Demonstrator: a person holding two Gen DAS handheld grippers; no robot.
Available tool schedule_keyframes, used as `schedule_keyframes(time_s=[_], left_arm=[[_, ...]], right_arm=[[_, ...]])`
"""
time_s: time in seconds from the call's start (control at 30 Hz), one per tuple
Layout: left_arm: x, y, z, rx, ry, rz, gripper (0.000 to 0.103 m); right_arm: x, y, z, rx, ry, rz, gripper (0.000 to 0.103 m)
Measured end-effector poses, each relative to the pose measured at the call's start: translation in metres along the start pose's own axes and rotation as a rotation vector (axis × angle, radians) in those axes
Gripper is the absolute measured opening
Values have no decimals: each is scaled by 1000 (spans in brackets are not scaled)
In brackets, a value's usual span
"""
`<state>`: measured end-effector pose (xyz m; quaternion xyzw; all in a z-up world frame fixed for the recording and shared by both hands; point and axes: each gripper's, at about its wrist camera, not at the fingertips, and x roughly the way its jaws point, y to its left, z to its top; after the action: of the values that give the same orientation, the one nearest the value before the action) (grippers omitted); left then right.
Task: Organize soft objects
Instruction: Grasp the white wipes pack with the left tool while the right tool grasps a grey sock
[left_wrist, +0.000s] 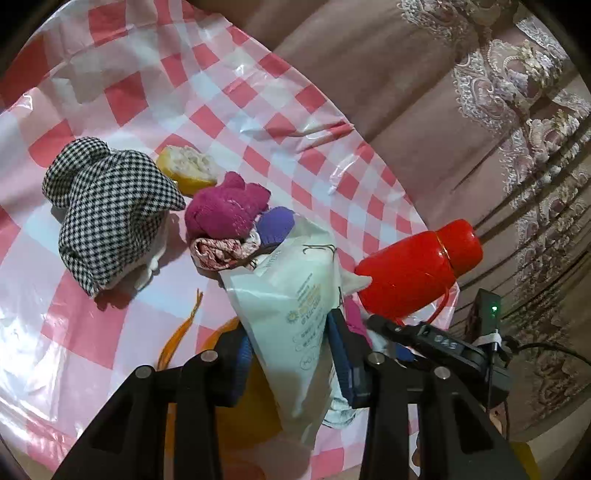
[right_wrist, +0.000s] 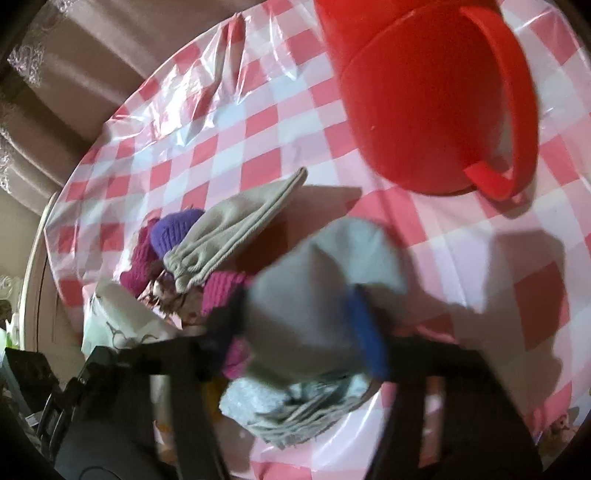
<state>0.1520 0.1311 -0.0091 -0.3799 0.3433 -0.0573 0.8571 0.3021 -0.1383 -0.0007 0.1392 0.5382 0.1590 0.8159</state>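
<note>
Between the blue pads of our left claw (left_wrist: 291, 354) sits a pale plastic pouch (left_wrist: 295, 295), pinched at its lower part and tilting up toward the pile; the jaws are narrowed onto it, so we read this as a firm hold. Our right claw (right_wrist: 299, 332) is blurred, yet a light grey cloth (right_wrist: 317, 291) fills the gap between its fingers and the blue pad presses its side, so we judge it closed on that cloth.

Going by size, the round surface (left_wrist: 155, 85) under its pink-checked plastic cover carries everything. Next comes the red flask (left_wrist: 417, 266), lying on its side near the edge, just beside the pouch. The houndstooth cloth (left_wrist: 107, 214) lies crumpled by itself to the left, apart from the rest. Near the middle a loose heap has formed: a magenta knit (left_wrist: 225, 210), a purple knit (left_wrist: 275, 225) touching it, and a patterned pink cloth (left_wrist: 221, 253) tucked beneath. In the right wrist view a beige fleece piece (right_wrist: 236, 229) leans over that heap, and a folded grey towel (right_wrist: 295, 410) lies under the claw. Smallest is the yellow sponge-like lump (left_wrist: 188, 170) behind the houndstooth cloth.

We judge the sorting partly done: several soft things are gathered together, while the houndstooth cloth, the lump and both held items are not yet placed.
</note>
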Motion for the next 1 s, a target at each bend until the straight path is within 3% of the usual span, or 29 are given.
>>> schedule_keyframes(time_s=[0.07,0.1,0.3,1.0], left_arm=[[-1,-1,0,-2,-3,-4,39],[-1,-2,0,-2,-5,-6,39],[-9,0,-2,-14,-28,-26,39],[-29,-7,-4,-32,-87,-73,39]], right_arm=[[0,0,-1,-12,-3,15,39],[-1,0,-2,-20,-7,25,31],[-21,-8,-3,-4,-60,84,21],[-104,-45,-25,27,-203,226,18]])
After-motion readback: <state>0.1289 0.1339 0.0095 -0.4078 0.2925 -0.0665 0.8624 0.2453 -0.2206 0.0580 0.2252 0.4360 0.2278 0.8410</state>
